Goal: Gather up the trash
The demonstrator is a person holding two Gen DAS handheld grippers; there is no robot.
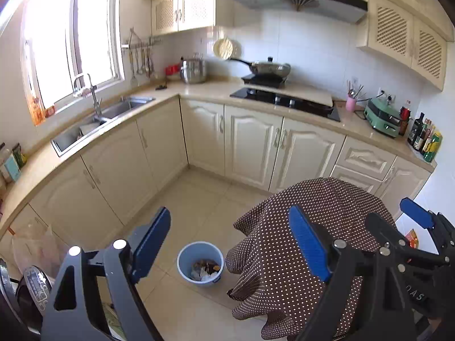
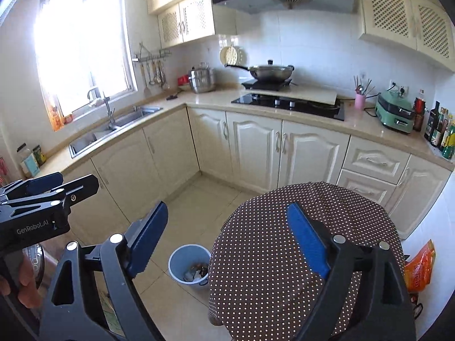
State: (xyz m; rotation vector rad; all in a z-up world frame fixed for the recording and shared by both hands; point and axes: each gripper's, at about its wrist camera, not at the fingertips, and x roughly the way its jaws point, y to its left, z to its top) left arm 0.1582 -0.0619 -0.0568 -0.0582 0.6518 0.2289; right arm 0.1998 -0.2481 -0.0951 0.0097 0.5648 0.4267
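Observation:
A light blue trash bin [image 1: 200,264] stands on the tiled floor with several scraps inside; it also shows in the right wrist view [image 2: 189,267]. My left gripper [image 1: 230,241] is open and empty, held high above the bin. My right gripper [image 2: 227,238] is open and empty, above the floor and the round table. The right gripper also shows at the right edge of the left wrist view [image 1: 409,233], and the left gripper at the left of the right wrist view [image 2: 51,196]. An orange snack bag [image 2: 421,267] lies by the right wall.
A round table under a brown polka-dot cloth [image 1: 307,244] stands right of the bin. L-shaped cream cabinets [image 1: 256,145] carry a sink [image 1: 99,119], a hob with a pan [image 1: 270,69], a green appliance [image 1: 382,118] and bottles [image 1: 426,139]. A clear bag [image 1: 34,244] hangs at left.

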